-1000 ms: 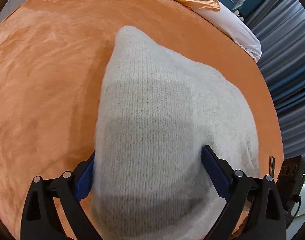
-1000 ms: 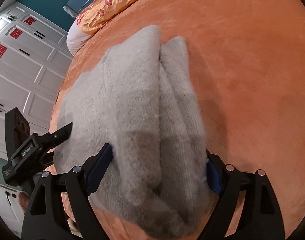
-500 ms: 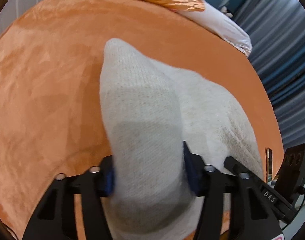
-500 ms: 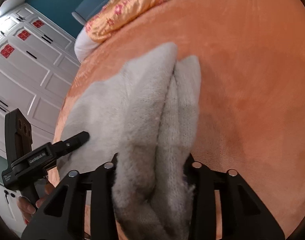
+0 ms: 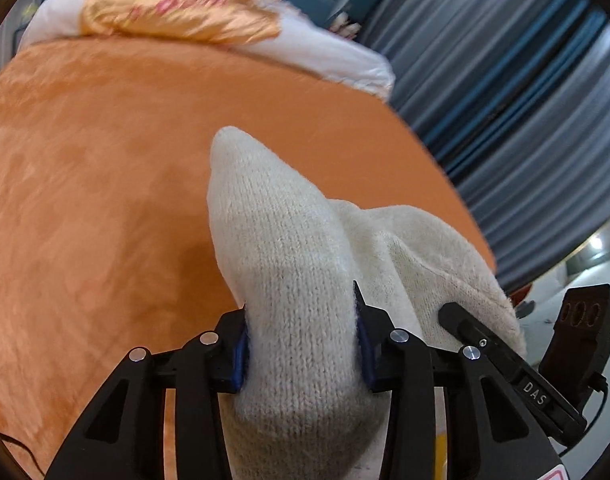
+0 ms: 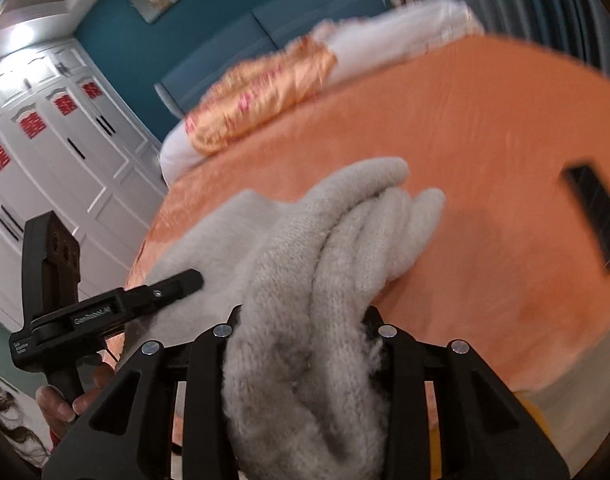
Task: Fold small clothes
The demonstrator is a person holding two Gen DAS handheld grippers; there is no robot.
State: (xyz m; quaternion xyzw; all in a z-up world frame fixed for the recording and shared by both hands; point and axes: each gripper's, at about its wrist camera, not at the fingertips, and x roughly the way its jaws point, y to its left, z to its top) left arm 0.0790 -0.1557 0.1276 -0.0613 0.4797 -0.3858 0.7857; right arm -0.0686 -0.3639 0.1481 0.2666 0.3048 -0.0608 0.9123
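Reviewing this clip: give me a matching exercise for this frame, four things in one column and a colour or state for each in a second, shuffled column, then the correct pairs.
Things:
1. knit garment
2. bedspread
3. wardrobe doors
4. left gripper

Colour or state:
A. white, with red decorations
B. orange, plush
C. clamped on bunched knit fabric
D. cream-white, gripped at two places

Pairs: 1-D, 2-B, 3-A, 4-C

The right gripper holds the garment's other bunched end.
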